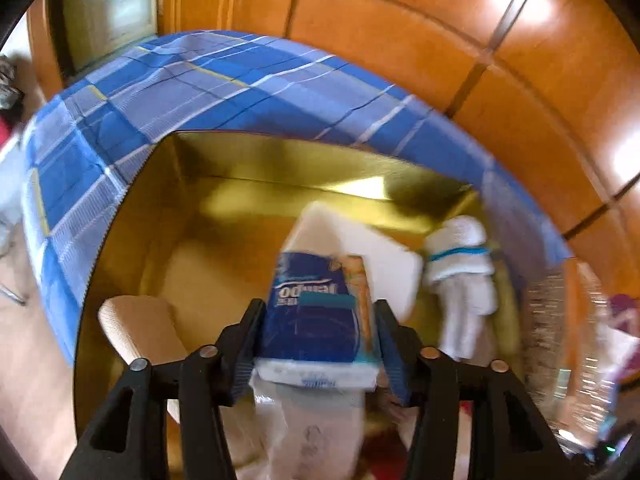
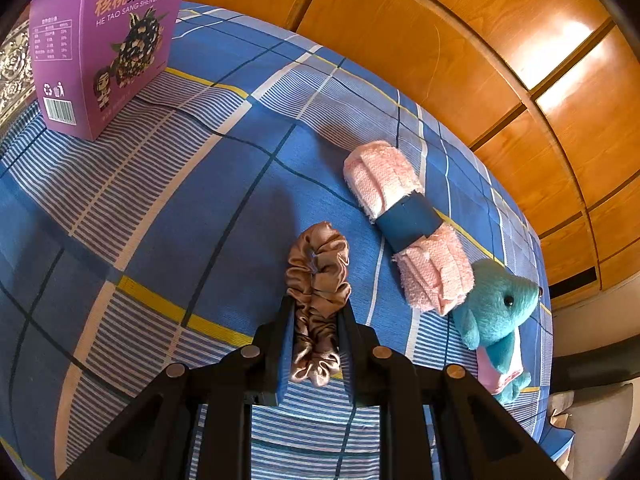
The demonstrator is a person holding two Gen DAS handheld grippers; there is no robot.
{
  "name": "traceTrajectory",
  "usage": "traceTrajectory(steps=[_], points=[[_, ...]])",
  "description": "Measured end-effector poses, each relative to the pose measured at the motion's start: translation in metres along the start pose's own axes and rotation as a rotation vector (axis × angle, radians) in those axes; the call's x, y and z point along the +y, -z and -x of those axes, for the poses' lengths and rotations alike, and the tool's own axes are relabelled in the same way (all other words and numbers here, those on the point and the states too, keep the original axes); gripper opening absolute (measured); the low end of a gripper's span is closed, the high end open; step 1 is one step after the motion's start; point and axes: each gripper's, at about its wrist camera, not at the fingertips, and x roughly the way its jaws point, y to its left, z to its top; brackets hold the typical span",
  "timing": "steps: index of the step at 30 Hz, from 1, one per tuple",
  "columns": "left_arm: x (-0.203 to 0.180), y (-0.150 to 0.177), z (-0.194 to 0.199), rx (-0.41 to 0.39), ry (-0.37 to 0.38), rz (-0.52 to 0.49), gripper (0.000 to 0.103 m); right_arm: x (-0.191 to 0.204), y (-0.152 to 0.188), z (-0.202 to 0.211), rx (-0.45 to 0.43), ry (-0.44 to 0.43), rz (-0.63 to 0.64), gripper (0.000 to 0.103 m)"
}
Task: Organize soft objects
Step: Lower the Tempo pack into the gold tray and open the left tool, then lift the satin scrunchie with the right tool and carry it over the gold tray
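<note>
Tissue pack (image 1: 320,312), blue wrapper, sits between the jaws of your left gripper (image 1: 320,344), over the open gold-lined box (image 1: 132,216). The view is blurred, and a thin gap seems to show on each side of the pack, so the pads look apart from it rather than pressing; I can't tell for sure whether either pad touches. Just beyond the pack, inside the box, lies a white foam-like block (image 1: 360,240), and to the right of that a rolled white towel (image 1: 460,264) with a teal band. Left of your left jaw a beige padded piece (image 1: 136,328) leans inside the box. Under the gripper, crumpled clear plastic (image 1: 316,428). The box rests on the blue plaid sheet (image 1: 180,92). Your right gripper (image 2: 316,320) is clamped on a tan satin scrunchie (image 2: 318,280), squeezed flat between the pads, its far loop sticking out ahead of the tips over the same sheet. Ahead and right of the scrunchie lies a rolled pink towel (image 2: 384,184) with a blue band, its near end touching a teal plush bear (image 2: 496,308) further right. Far ahead left stands a purple snack box (image 2: 104,48), upright, well apart from the rest.
</note>
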Motion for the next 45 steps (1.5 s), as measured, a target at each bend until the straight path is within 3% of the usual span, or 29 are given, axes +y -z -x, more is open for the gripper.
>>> traceTrajectory(steps=[3, 8, 17, 29, 45], points=[[-0.006, 0.005, 0.001, -0.042, -0.062, -0.074, 0.071, -0.001, 0.0, 0.0, 0.0, -0.001, 0.0, 0.019], [-0.01, 0.019, 0.015, -0.11, -0.093, -0.153, 0.071, -0.001, 0.0, -0.001, -0.001, -0.001, 0.0, 0.019], [-0.019, 0.045, 0.06, -0.251, -0.078, -0.243, 0.071, -0.002, 0.0, -0.001, -0.002, -0.001, 0.001, 0.019], [-0.025, 0.079, 0.095, -0.258, 0.001, -0.27, 0.071, -0.016, -0.003, -0.003, 0.023, -0.063, -0.083, 0.019], [-0.022, 0.102, 0.108, -0.262, 0.016, -0.307, 0.071, -0.043, 0.0, -0.011, 0.083, -0.09, -0.256, 0.019]])
